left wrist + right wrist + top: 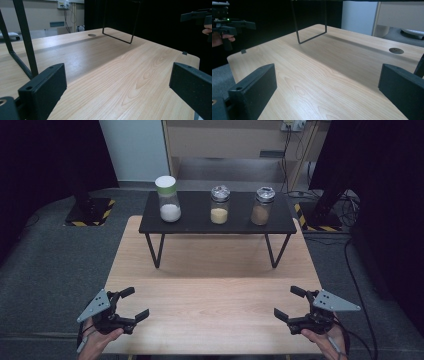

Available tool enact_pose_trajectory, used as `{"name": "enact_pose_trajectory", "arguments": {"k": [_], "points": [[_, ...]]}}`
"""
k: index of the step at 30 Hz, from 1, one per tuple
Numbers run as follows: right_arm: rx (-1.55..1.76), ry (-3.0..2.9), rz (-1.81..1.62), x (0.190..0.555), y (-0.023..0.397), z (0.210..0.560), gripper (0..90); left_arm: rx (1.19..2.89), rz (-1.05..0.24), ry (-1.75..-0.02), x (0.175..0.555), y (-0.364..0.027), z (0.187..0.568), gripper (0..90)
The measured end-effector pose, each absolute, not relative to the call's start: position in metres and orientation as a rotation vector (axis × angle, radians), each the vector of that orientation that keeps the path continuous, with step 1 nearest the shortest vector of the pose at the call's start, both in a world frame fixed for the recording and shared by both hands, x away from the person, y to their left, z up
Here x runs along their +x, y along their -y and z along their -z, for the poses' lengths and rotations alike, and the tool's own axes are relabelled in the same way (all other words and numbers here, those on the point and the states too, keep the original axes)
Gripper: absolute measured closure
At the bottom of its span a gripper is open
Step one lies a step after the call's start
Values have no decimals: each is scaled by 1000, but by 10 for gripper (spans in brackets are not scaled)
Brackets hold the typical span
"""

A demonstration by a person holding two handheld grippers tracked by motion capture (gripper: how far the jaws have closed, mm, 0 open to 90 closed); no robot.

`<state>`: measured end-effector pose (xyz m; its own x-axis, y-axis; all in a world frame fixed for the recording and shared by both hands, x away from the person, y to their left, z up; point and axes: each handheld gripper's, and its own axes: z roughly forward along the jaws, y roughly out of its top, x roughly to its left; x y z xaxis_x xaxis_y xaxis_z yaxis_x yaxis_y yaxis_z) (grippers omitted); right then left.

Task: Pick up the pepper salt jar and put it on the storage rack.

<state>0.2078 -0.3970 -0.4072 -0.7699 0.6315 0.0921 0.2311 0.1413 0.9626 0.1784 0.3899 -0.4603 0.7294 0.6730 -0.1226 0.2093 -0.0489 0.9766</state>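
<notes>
Three jars stand in a row on a low black shelf (200, 225) at the far side of the wooden table (210, 290). The left jar (168, 199) has a green-and-white lid and white powder. A middle jar (220, 204) holds yellowish grains, and the right jar (262, 205) holds brown powder. My left gripper (134, 303) hovers open at the near left corner, nothing between its jaws. My right gripper (289, 302) hovers open at the near right corner, also empty. In the left gripper view the right gripper (197, 17) appears far off; the right gripper view catches the left gripper (230, 26).
The shelf rests on thin black wire legs (25, 42), with one leg loop (310, 22) ahead of the right gripper. A round cable hole (396, 50) sits in the tabletop. Grey carpet (55, 250) surrounds the table. Black stands with hazard-striped bases (90, 212) flank it.
</notes>
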Motion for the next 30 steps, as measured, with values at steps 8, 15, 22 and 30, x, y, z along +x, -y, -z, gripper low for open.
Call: {"name": "enact_pose_trajectory", "arguments": {"k": [8,15,22,30], "points": [[854,-2093,-1636,209,397,416,23,1602,-444,-711,178,-391,461,0],[873,-2081,-1622,210,395,426,25,1593,-467,-685,175,-392,462,1],[881,-2066,-1609,211,395,429,25,1589,-477,-674,175,-392,463,4],[880,-2060,-1620,210,396,429,26,1589,-475,-676,175,-392,463,4]]}}
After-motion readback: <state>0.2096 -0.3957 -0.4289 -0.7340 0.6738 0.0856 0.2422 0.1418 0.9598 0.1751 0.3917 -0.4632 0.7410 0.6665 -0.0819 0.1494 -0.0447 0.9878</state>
